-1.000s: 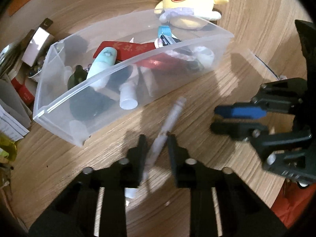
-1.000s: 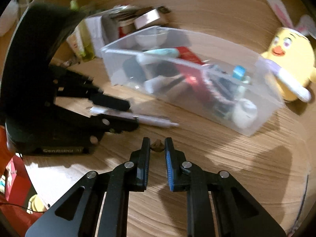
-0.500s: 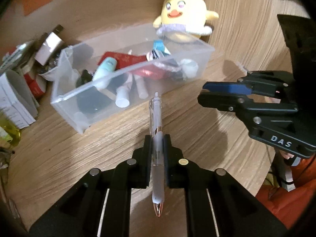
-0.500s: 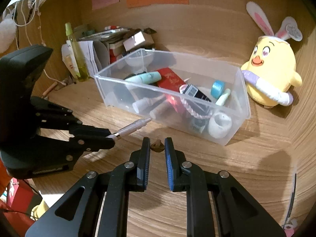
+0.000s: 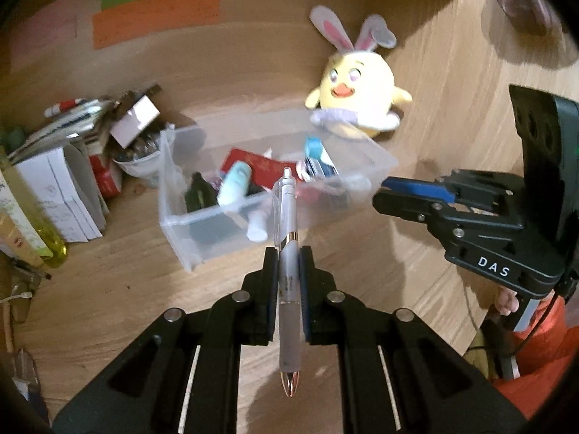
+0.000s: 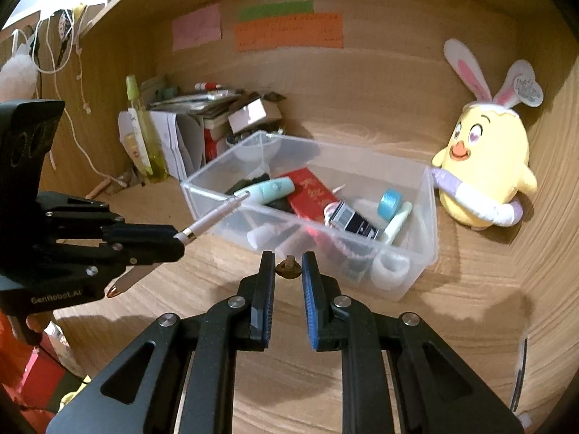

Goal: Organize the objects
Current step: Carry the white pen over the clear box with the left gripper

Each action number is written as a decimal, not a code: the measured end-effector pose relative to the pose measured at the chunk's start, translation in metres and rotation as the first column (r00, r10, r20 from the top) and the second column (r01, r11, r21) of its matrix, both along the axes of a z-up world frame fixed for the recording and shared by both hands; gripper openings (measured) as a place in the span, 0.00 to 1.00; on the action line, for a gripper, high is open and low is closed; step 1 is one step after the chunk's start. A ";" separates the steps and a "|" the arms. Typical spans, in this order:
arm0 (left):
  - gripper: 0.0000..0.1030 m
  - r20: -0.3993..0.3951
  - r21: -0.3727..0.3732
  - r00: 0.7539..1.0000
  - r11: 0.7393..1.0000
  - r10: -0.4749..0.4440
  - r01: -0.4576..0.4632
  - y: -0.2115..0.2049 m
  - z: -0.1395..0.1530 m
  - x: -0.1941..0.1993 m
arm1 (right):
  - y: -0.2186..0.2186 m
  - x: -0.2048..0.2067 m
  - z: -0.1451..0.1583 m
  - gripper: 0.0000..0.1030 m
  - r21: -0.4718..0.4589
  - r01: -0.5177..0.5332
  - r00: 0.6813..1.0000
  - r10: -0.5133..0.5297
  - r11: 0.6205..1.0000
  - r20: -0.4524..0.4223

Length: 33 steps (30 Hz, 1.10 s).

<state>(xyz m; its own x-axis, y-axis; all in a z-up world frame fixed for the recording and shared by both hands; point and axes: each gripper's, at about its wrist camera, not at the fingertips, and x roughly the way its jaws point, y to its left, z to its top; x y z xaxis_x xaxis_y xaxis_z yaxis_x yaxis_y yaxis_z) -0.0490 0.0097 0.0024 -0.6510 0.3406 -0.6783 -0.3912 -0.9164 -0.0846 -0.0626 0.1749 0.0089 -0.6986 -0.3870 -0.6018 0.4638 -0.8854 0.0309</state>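
My left gripper point(image 5: 287, 256) is shut on a clear pen point(image 5: 286, 217) with a rose-gold tip. It holds the pen in the air in front of the clear plastic bin point(image 5: 188, 231). The pen points toward the bin. In the right wrist view the left gripper point(image 6: 173, 242) holds the pen point(image 6: 213, 217) with its end at the bin's near corner point(image 6: 191, 195). My right gripper point(image 6: 287, 271) is shut on a small brown object point(image 6: 288, 268), low over the desk before the bin. The bin holds a mint tube point(image 6: 267, 190), a red packet point(image 6: 307, 193) and several other items.
A yellow plush chick with rabbit ears point(image 6: 481, 173) sits right of the bin, and shows behind it in the left wrist view point(image 5: 356, 90). Boxes, papers and a yellow-green bottle point(image 6: 139, 126) crowd the back left corner. Sticky notes point(image 6: 289, 30) hang on the wooden back wall.
My left gripper has picked the pen up off the desk and raised it, drawing back so more of the wall shows. The right gripper has also risen, still shut on the small brown object.
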 end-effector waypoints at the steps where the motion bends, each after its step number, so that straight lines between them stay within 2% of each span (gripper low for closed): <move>1: 0.10 -0.007 0.009 1.000 1.000 0.008 -0.008 -0.002 0.003 -0.001 | 0.000 -0.001 0.002 0.13 -0.002 0.003 1.000 -0.003 1.000 -0.007; 10: 0.10 -0.085 0.027 0.993 0.997 0.081 -0.079 -0.015 0.026 -0.017 | 0.005 -0.016 0.019 0.13 -0.022 0.028 0.998 -0.029 0.999 -0.051; 17: 0.10 -0.099 0.062 0.990 0.994 0.096 -0.091 -0.018 0.038 -0.032 | 0.004 -0.028 0.032 0.13 -0.021 0.032 0.996 -0.033 0.999 -0.086; 22: 0.10 -0.120 0.047 0.985 0.992 0.124 -0.119 -0.014 0.043 -0.046 | 0.001 -0.039 0.039 0.13 -0.015 0.016 0.994 -0.018 1.000 -0.107; 26: 0.10 -0.119 0.035 0.983 0.990 0.143 -0.140 -0.012 0.042 -0.059 | -0.002 -0.050 0.043 0.13 -0.021 0.008 0.993 -0.010 1.000 -0.116; 33: 0.10 -0.054 0.029 0.987 0.988 0.152 -0.150 -0.009 0.027 -0.087 | -0.005 -0.072 0.031 0.13 -0.014 0.004 0.997 -0.005 1.000 -0.076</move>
<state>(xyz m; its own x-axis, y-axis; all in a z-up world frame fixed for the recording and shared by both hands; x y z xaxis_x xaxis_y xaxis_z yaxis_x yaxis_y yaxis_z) -0.1357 0.0009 0.0298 -0.7331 0.2518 -0.6318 -0.2534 -0.9632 -0.0899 -0.1344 0.1697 0.0394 -0.7439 -0.3921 -0.5412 0.4616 -0.8871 0.0082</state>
